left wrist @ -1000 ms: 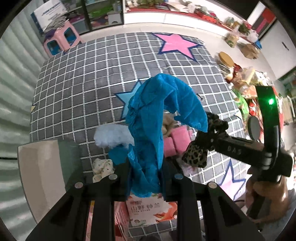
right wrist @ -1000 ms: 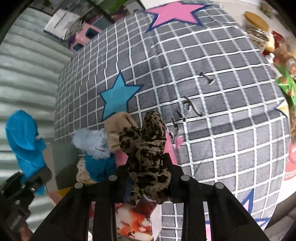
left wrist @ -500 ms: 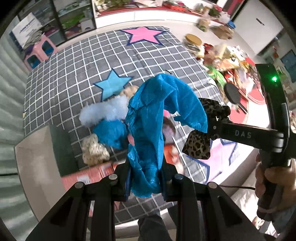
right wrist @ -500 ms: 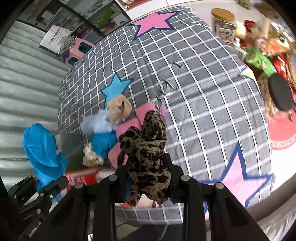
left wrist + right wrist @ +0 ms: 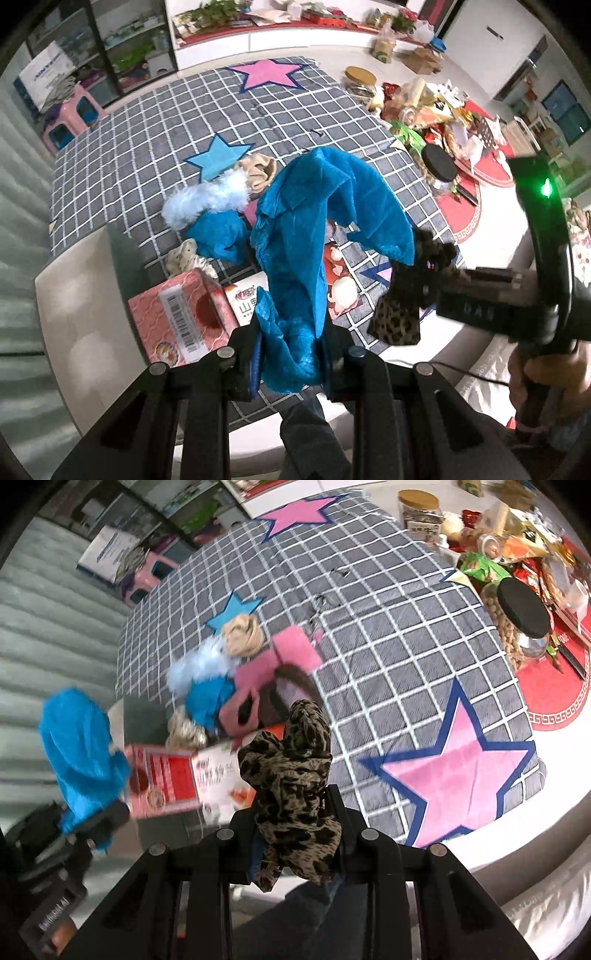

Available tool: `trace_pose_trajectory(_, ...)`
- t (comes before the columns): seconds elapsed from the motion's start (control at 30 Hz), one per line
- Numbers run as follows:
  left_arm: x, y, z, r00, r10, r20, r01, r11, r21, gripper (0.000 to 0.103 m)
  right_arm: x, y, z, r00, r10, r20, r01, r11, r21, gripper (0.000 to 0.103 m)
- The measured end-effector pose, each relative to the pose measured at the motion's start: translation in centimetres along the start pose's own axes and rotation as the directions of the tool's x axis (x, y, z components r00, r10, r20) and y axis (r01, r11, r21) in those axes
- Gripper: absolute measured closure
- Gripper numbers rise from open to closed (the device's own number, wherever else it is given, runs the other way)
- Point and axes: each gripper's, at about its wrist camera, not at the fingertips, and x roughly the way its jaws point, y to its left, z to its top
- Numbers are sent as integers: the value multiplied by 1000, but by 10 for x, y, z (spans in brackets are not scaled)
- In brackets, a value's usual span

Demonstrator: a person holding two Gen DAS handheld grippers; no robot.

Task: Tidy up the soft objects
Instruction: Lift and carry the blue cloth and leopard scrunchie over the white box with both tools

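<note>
At the far left, the left gripper (image 5: pixel 291 354) is seen pinching a crumpled blue cloth (image 5: pixel 314 236), which is held up above the bed (image 5: pixel 155 125) with its loose end drooping to the right. Below it, on the grey checked cover with stars, a small heap of soft things is gathered: a pale blue fluffy piece (image 5: pixel 199 668), a second blue bundle (image 5: pixel 207 701), a beige cloth (image 5: pixel 242 635) and a pink item (image 5: pixel 273 657), all touching one another. Just beside the heap, near the bed's edge, a pink box (image 5: pixel 184 317) is lying. Further right, the right gripper (image 5: pixel 295 842) is pressed together on a leopard-print cloth (image 5: pixel 291 768), held clear of the cover. At the far right, jars and packets are crowded on a red mat (image 5: pixel 554 698).
</note>
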Motion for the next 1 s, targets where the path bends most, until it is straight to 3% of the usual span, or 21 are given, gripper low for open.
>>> trace_pose_trajectory(0.3, -12, 5, -28, 999, 44, 14, -40, 982, -186, 76, 2, 18, -28, 996, 20, -88, -34, 986, -163, 72)
trace_pose_trajectory(0.5, -27, 12, -58, 994, 109, 22, -95, 937, -336, 76, 4, 31, -39, 988, 40, -148, -81, 955, -284, 72)
trace_pose_trajectory(0.77, -49, 32, -117, 981, 194, -9, -169, 827, -536, 76, 9, 63, -57, 973, 61, -222, -157, 882, -445, 72)
trace_pose_trajectory(1.0, -71, 58, -158, 971, 239, -22, -195, 732, -653, 76, 17, 110, -83, 955, 66, -289, -228, 789, -571, 72)
